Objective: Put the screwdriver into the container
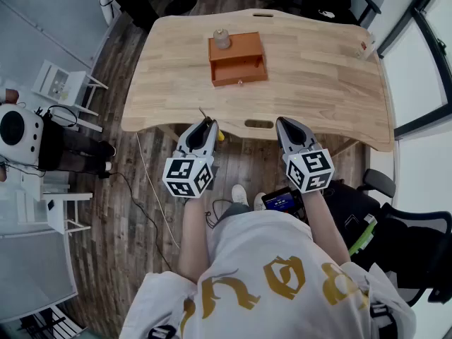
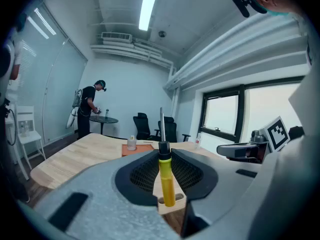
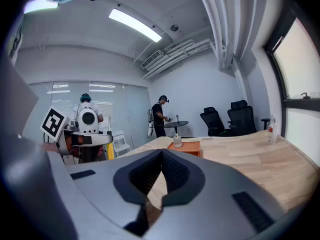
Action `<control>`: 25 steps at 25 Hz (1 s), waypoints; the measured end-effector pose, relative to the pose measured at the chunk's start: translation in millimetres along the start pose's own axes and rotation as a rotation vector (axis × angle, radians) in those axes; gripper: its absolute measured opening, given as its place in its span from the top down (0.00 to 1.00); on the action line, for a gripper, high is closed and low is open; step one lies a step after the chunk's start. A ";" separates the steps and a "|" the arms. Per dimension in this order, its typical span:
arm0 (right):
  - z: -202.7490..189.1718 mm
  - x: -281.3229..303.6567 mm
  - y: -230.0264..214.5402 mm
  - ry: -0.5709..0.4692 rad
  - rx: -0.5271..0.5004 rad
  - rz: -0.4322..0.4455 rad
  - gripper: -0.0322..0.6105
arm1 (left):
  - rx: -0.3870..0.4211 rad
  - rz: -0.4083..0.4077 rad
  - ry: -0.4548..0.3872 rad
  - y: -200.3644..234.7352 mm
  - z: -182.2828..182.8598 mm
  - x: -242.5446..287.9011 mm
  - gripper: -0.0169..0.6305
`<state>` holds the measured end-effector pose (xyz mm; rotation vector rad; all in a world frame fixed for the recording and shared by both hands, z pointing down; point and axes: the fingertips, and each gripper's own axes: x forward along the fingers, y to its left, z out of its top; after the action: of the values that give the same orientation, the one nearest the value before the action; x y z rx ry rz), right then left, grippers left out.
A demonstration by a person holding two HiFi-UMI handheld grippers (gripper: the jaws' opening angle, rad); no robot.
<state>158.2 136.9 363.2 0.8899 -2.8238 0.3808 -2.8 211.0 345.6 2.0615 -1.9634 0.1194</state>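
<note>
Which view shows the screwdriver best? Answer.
Left gripper view: the screwdriver shows whole, yellow handle clamped in the left gripper's jaws. Head view shows its shaft and a yellow bit; right gripper view, a yellow sliver.

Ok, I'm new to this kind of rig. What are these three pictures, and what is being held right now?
There is no robot here: a person holds a handheld two-jaw gripper in each hand. The top-down picture comes from a camera on the person's head, and the other two come from cameras riding on each gripper, looking along its jaws. The cubes with square markers are part of the grippers.

The left gripper is shut on a yellow-handled screwdriver, shaft pointing up. The right gripper is shut with nothing in it. Both are at the near edge of the wooden table. Farther across it sits the orange container, with a small bottle at its far left corner.
</note>
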 end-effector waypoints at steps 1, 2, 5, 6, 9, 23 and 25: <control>-1.1 -0.9 -2.4 0.002 0.001 -0.002 0.93 | -0.005 0.004 -0.001 2.0 -0.1 0.5 0.86; -2.2 -1.8 -4.9 0.003 0.003 -0.004 0.93 | -0.010 0.008 -0.003 3.6 0.0 1.1 0.86; -4.7 -4.8 -11.8 0.003 0.010 -0.017 0.93 | -0.022 0.005 -0.006 4.0 0.1 2.8 0.86; -5.6 -5.7 -12.9 0.003 0.012 -0.020 0.93 | -0.023 0.003 -0.006 3.5 -0.3 2.8 0.86; -8.3 -7.9 -14.1 0.006 0.014 -0.026 0.93 | -0.017 0.004 0.001 2.2 -3.3 1.9 0.86; -13.0 -7.7 -10.0 0.027 0.007 0.034 0.93 | -0.021 -0.021 0.012 -13.6 -6.0 7.3 0.86; -15.1 -6.8 -14.2 0.034 0.003 0.031 0.93 | -0.030 -0.017 0.013 -11.8 -7.7 9.9 0.86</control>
<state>173.1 133.7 378.8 0.8331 -2.8094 0.4000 10.6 203.8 353.7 2.0529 -1.9272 0.0992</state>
